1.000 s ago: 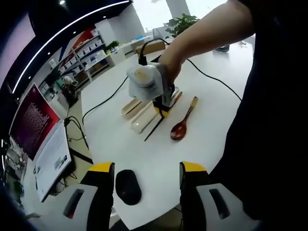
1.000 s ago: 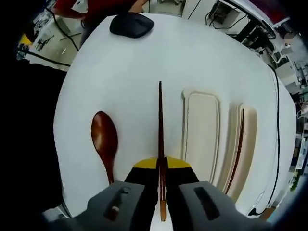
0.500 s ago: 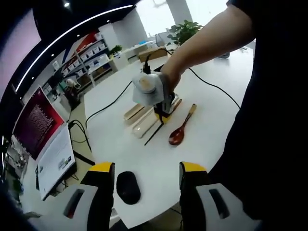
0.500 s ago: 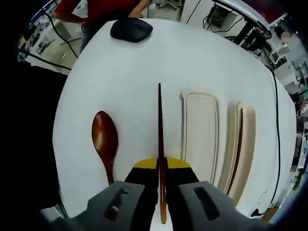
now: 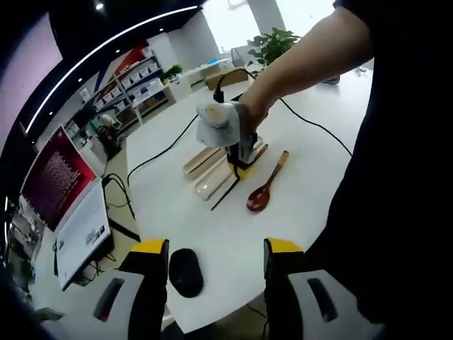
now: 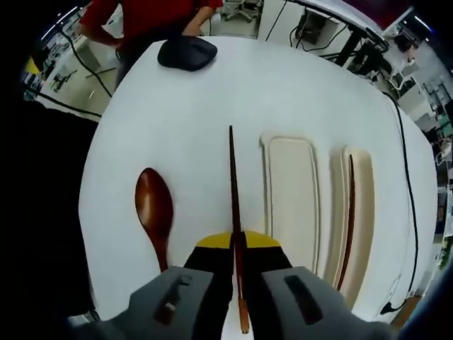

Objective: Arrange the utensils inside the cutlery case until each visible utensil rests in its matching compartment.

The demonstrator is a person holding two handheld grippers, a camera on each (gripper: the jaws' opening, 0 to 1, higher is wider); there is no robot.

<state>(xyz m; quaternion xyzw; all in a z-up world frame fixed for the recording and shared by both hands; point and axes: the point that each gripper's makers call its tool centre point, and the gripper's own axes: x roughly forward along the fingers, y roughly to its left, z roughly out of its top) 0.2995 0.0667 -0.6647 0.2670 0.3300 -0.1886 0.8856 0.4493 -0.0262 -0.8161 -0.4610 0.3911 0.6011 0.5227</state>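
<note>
Holding one chopstick [image 6: 232, 185] pinched between its pressed-together jaws, the right gripper [image 6: 238, 242] keeps it over the white table [image 6: 212, 92], just beside the near edge of the cutlery case [image 6: 291, 191], its tip pointing away along the case's length. The case lies open with two long compartments: the nearer, wider one looks bare, and the farther, narrow one already has a second chopstick [image 6: 348, 212] lying in it. So one utensil seems to be home, one is in transit, and the wooden spoon [image 6: 156, 212] rests on the table on the other side of the held chopstick, untouched. By my reckoning the held stick belongs with its twin in the narrow slot and the spoon in the wide one, so roughly two placements remain. The left gripper [image 5: 216, 262] hangs spread and empty near the table edge by a black mouse [image 5: 186, 272].
</note>
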